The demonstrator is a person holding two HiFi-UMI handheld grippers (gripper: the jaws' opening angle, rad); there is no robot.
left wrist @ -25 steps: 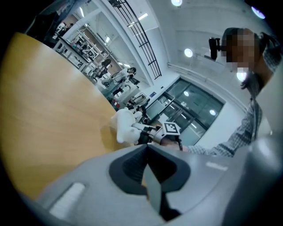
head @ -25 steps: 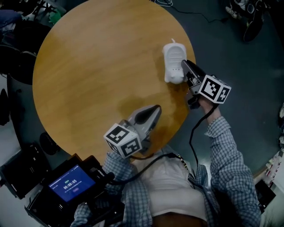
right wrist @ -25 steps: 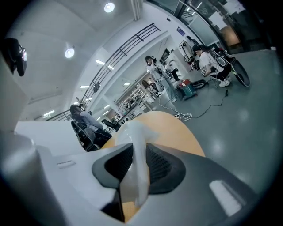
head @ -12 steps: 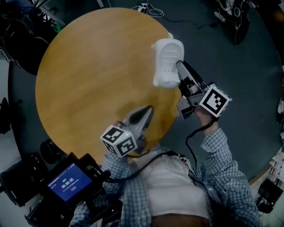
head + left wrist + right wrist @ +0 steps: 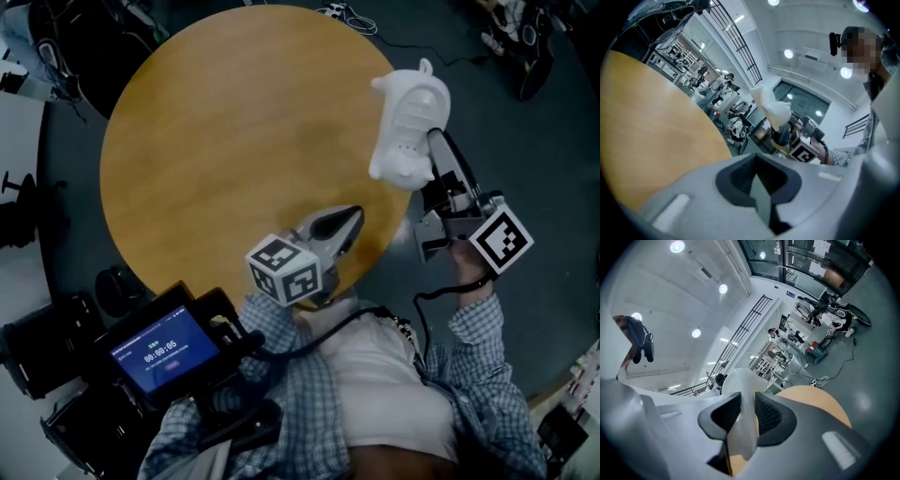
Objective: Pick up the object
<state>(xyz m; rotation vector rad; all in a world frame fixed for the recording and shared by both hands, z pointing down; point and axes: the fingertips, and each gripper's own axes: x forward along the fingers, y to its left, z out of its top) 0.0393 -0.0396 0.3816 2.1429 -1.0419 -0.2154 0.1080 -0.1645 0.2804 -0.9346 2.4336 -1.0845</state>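
The object is a white moulded plastic piece (image 5: 409,127), held in the air over the round wooden table's (image 5: 216,141) right edge. My right gripper (image 5: 434,148) is shut on its near end. In the right gripper view the white piece (image 5: 740,385) fills the gap between the dark pads (image 5: 769,414). My left gripper (image 5: 349,219) hovers over the table's near edge, jaws shut with nothing in them. The left gripper view shows its closed jaws and, beyond, the white piece (image 5: 771,105) raised in the right gripper (image 5: 783,135).
A device with a lit blue screen (image 5: 164,352) hangs at the person's chest, lower left. Cables (image 5: 394,37) run across the dark floor behind the table. Dark gear (image 5: 37,56) crowds the floor at the left.
The white piece has left the tabletop: my right gripper has carried it up and out past the table's right edge, tilting it. The left gripper has barely shifted.
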